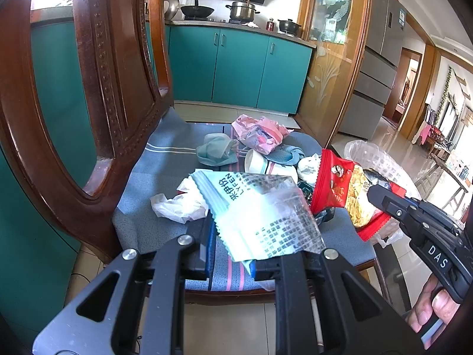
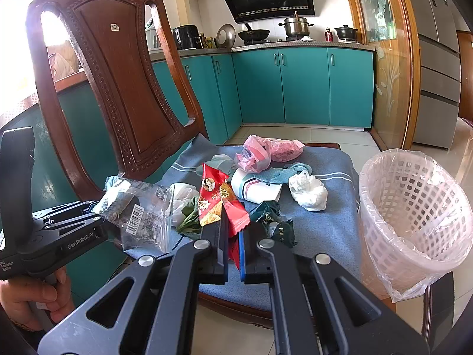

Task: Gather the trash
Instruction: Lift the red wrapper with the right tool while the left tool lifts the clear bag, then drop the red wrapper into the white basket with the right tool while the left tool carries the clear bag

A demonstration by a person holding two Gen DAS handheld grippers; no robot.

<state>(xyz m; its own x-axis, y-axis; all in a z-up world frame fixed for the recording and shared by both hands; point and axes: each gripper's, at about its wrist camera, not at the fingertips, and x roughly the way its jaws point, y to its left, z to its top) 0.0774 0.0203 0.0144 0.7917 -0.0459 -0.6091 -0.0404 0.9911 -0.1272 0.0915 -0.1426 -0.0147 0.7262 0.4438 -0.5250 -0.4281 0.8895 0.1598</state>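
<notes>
Trash lies on a chair's blue cushion (image 2: 322,159). My left gripper (image 1: 230,236) is shut on a clear printed plastic wrapper (image 1: 266,216), held above the seat's front; the wrapper also shows in the right wrist view (image 2: 139,219). My right gripper (image 2: 233,236) is shut on a red snack wrapper (image 2: 218,204), also visible in the left wrist view (image 1: 343,189). A white lined waste basket (image 2: 414,207) stands right of the chair. On the cushion lie a pink bag (image 2: 260,153), a white paper cup (image 2: 254,189), crumpled white tissue (image 2: 309,192) and a dark green wrapper (image 2: 275,222).
The carved wooden chair back (image 2: 112,88) rises on the left. Teal kitchen cabinets (image 2: 295,88) stand behind, with a glass-panelled wooden door (image 2: 384,59) on the right. A blue-green cloth (image 2: 283,173) and a face mask (image 1: 215,149) lie among the trash.
</notes>
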